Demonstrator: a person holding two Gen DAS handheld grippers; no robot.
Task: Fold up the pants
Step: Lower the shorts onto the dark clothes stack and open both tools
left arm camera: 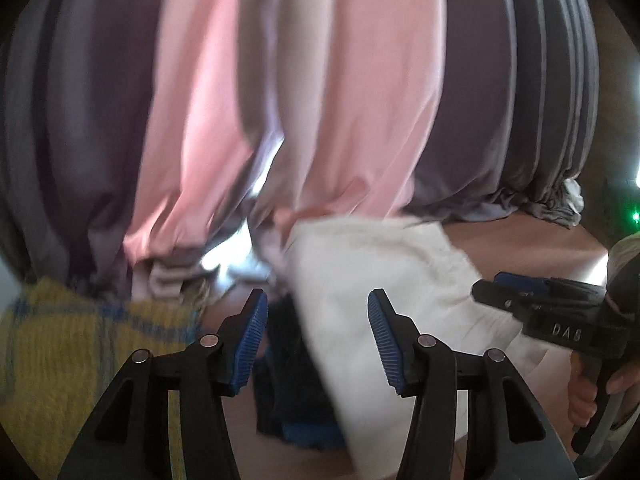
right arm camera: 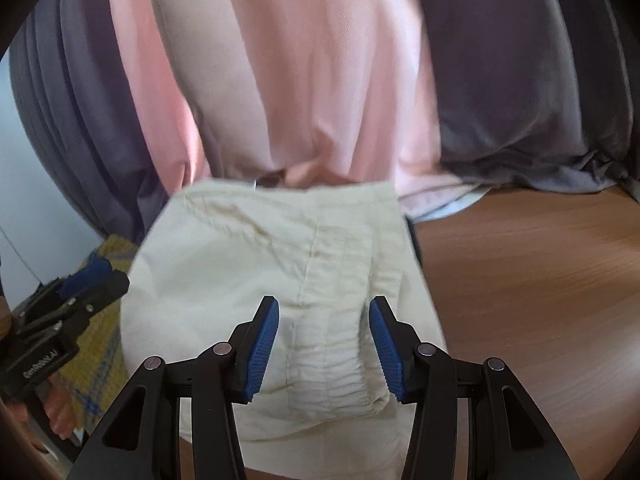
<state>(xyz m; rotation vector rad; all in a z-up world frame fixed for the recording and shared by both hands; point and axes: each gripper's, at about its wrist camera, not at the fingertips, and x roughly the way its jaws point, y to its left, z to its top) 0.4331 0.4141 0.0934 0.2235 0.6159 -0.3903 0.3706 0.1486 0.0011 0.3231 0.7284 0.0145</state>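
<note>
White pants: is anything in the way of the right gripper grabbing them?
Nothing visible. The right hand-held gripper, jaws open, hangs right over the gathered waistband of the white pants.

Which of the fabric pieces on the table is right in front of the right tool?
The cream pants, with their gathered waistband between the open right tool fingers. The yellow checked cloth lies off to the left; the dark blue item shows only in the left view.

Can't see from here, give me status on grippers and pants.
Left gripper open, right gripper open. White pants bunched on table. Yellow cloth alongside.
</note>
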